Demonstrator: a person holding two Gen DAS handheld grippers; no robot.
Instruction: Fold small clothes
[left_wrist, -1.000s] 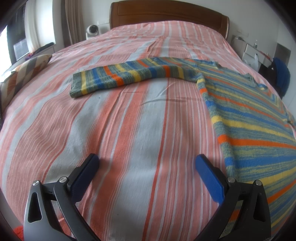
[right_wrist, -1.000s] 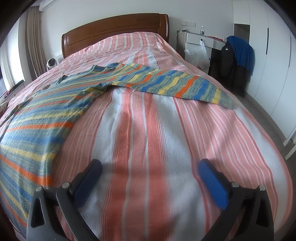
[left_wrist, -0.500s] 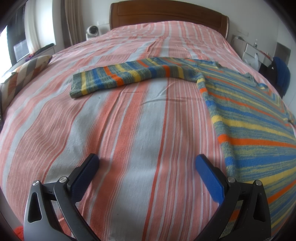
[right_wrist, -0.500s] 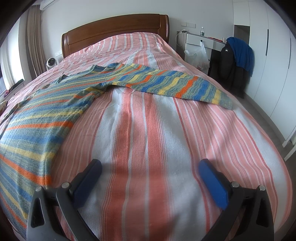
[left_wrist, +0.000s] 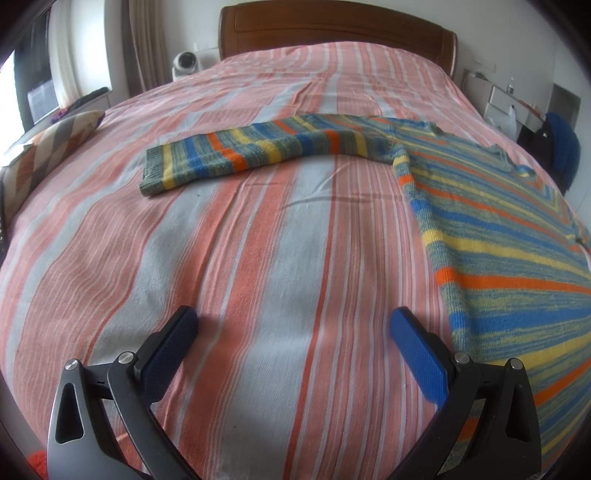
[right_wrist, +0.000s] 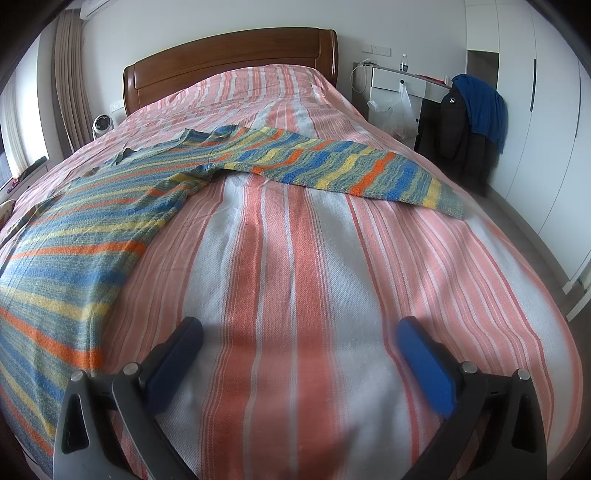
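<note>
hovering low over the near end of the bed, the left gripper (left_wrist: 293, 325) and the right gripper (right_wrist: 299, 336) both have their blue fingers spread wide with nothing between them, only bare bedspread (left_wrist: 258, 258) under each.

the striped sweater (left_wrist: 517, 266) lies flat across the middle of the bed between the two tools, its body just beside the left gripper's right finger (left_wrist: 417, 354) and a little way off the right gripper's left finger (right_wrist: 173, 354), not touching either. further up, one sleeve (left_wrist: 258, 151) stretches out to the left and the other sleeve (right_wrist: 351, 166) out to the right, almost to the bed's edge.

the trouble i'd expect: the knit looks soft and loose, so a pinch at the hem could catch the bedspread along with it, or take only the top layer and drag the body crooked. the right cuff sits so close to the edge that a careless pull might slide it off.

only the left camera shows a patterned cushion (left_wrist: 48, 155) at the left side; only the right one shows the white nightstand (right_wrist: 399, 83) and the dark clothing (right_wrist: 465, 122) piled beside it. both catch the wooden headboard (right_wrist: 229, 62) at the far end.
</note>
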